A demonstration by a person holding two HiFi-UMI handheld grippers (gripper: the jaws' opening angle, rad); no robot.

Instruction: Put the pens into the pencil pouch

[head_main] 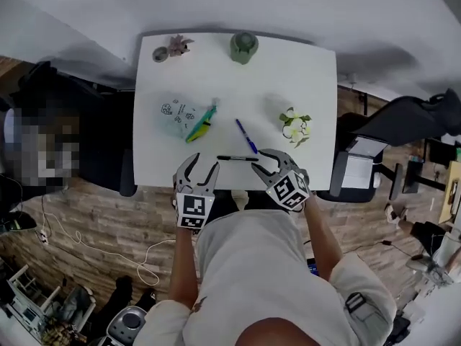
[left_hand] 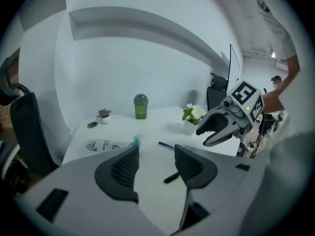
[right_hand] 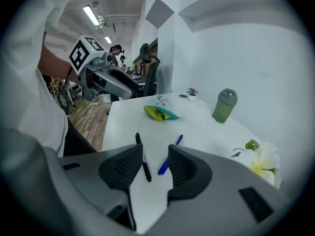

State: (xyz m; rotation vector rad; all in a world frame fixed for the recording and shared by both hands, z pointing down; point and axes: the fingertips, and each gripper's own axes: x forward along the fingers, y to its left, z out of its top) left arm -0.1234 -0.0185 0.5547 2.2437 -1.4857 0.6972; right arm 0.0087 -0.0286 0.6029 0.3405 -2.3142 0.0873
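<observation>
On the white table (head_main: 317, 92) a black pen (head_main: 236, 158) lies near the front edge, and a blue pen (head_main: 246, 136) lies slanted just beyond it. The pale printed pencil pouch (head_main: 178, 116) with a green and yellow mouth (head_main: 201, 125) lies left of the pens. My left gripper (head_main: 197, 171) hovers at the front edge, left of the black pen, jaws apart with nothing between them. My right gripper (head_main: 274, 163) hangs over the front edge just right of the black pen, jaws apart and empty. The right gripper view shows both the black pen (right_hand: 143, 158) and the blue pen (right_hand: 170, 154) beyond the jaws.
A green tumbler (head_main: 244, 47) and a small potted plant (head_main: 178, 45) stand at the table's far edge, with a small dish (head_main: 160, 54) beside the plant. A white flower pot (head_main: 294, 127) sits at the right. Black office chairs (head_main: 101, 143) flank the table.
</observation>
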